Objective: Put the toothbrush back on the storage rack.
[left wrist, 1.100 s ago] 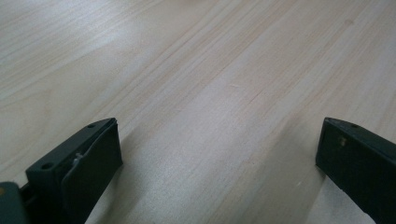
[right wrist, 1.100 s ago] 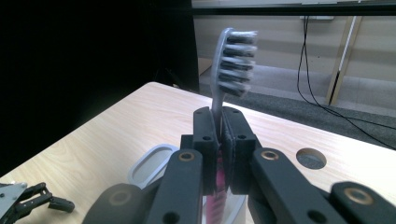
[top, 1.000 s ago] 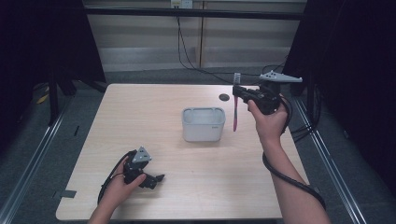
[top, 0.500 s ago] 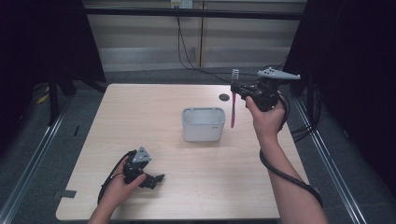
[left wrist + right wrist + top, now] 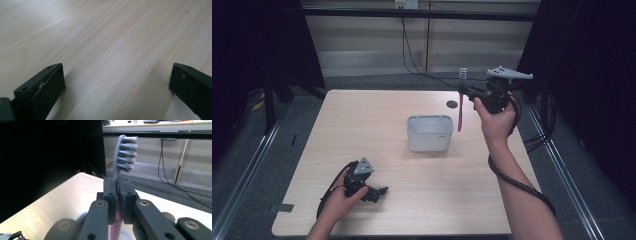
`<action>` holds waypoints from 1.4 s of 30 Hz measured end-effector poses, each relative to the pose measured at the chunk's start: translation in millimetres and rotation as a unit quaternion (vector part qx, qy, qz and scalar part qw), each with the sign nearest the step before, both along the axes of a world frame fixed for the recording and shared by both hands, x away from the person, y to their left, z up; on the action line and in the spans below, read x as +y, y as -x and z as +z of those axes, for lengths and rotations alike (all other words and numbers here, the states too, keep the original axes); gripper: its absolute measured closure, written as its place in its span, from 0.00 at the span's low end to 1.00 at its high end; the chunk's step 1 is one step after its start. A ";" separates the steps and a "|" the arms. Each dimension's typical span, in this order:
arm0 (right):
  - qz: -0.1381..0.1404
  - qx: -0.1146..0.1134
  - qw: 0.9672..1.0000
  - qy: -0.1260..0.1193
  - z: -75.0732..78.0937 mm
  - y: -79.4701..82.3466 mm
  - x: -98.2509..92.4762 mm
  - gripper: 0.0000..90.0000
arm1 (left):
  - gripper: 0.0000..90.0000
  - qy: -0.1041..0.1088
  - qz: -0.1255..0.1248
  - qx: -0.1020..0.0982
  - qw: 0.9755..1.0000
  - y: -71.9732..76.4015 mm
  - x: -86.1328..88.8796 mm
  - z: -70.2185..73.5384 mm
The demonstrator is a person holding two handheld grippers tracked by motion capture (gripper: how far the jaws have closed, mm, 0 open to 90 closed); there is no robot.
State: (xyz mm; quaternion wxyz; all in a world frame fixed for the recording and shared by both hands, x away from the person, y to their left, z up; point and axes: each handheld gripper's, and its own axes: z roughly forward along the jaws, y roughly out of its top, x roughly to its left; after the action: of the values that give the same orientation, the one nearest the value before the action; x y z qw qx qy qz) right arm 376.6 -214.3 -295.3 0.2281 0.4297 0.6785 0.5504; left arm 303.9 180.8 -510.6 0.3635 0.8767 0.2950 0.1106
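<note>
My right gripper [image 5: 463, 90] is held up over the table's far right, shut on a toothbrush [image 5: 460, 111] with a pink handle. The brush stands nearly upright, bristles at the top, handle hanging down just right of a white rectangular cup [image 5: 428, 133]. In the right gripper view the jaws [image 5: 117, 195] clamp the toothbrush [image 5: 124, 152] below its head. My left gripper [image 5: 377, 192] rests on the table near the front left, held by a hand. Its jaws stand wide apart in the left gripper view [image 5: 117, 82], with bare wood between them.
The light wooden table [image 5: 362, 125] has a dark round hole [image 5: 452, 104] near its far edge. Cables trail behind the table and from the right gripper. Dark curtains and metal rails flank both sides.
The right gripper has drifted slightly left and up with the toothbrush, whose handle now hangs closer to the cup's right rim. The left gripper has stayed put.
</note>
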 end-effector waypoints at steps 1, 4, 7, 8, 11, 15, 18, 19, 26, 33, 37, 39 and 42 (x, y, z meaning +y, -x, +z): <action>0.000 0.001 1.000 0.000 0.3 -0.5 0.4 0.94 | 0.00 0.000 0.000 0.000 1.000 0.0 0.0 0.0; 0.000 0.001 1.000 0.001 0.2 -3.3 2.3 0.94 | 0.00 0.000 0.000 0.000 1.000 0.0 0.0 0.0; 0.001 0.003 1.000 0.002 0.3 -6.1 4.8 0.94 | 0.00 0.000 0.000 0.000 1.000 0.0 0.0 0.0; 0.001 0.003 1.000 0.001 0.4 -7.1 5.9 0.94 | 0.00 0.000 0.000 0.000 1.000 0.0 0.0 0.0; 0.002 0.003 1.000 0.004 0.7 -9.6 9.8 0.94 | 0.00 0.000 0.000 0.000 1.000 0.0 0.0 0.0; 0.006 0.002 1.000 0.007 1.0 -12.5 15.0 0.94 | 0.00 0.000 0.000 0.000 1.000 0.0 0.0 0.0; 0.007 0.000 1.000 0.010 1.5 -14.5 18.1 0.94 | 0.00 0.000 0.000 0.000 1.000 0.0 0.0 0.0; 0.007 0.001 1.000 0.010 1.7 -15.1 18.7 0.94 | 0.00 0.000 0.000 0.000 1.000 0.0 0.0 0.0; 0.002 0.000 1.000 0.006 1.5 -19.9 19.3 0.94 | 0.00 0.000 -0.001 0.001 1.000 -0.1 0.2 0.2; -0.001 -0.002 1.000 -0.002 -1.8 -23.4 20.6 0.94 | 0.00 0.000 -0.001 0.001 1.000 -0.1 0.1 0.1; 0.001 -0.003 1.000 -0.001 -4.7 -24.6 22.7 0.94 | 0.00 0.000 -0.001 0.001 1.000 -0.1 0.1 0.2; 0.001 -0.003 1.000 -0.001 -6.8 -25.2 24.0 0.94 | 0.00 0.000 -0.001 0.001 1.000 -0.1 0.1 0.2; 0.000 -0.004 1.000 0.000 -10.3 -26.1 26.1 0.94 | 0.00 0.000 -0.001 0.002 1.000 -0.1 0.2 0.2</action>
State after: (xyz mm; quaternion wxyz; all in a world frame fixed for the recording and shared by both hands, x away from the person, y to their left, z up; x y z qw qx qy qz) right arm 402.6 -188.2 -305.6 0.2306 0.4275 0.6778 0.5520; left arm 303.9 181.0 -510.3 0.3631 0.8773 0.2945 0.1088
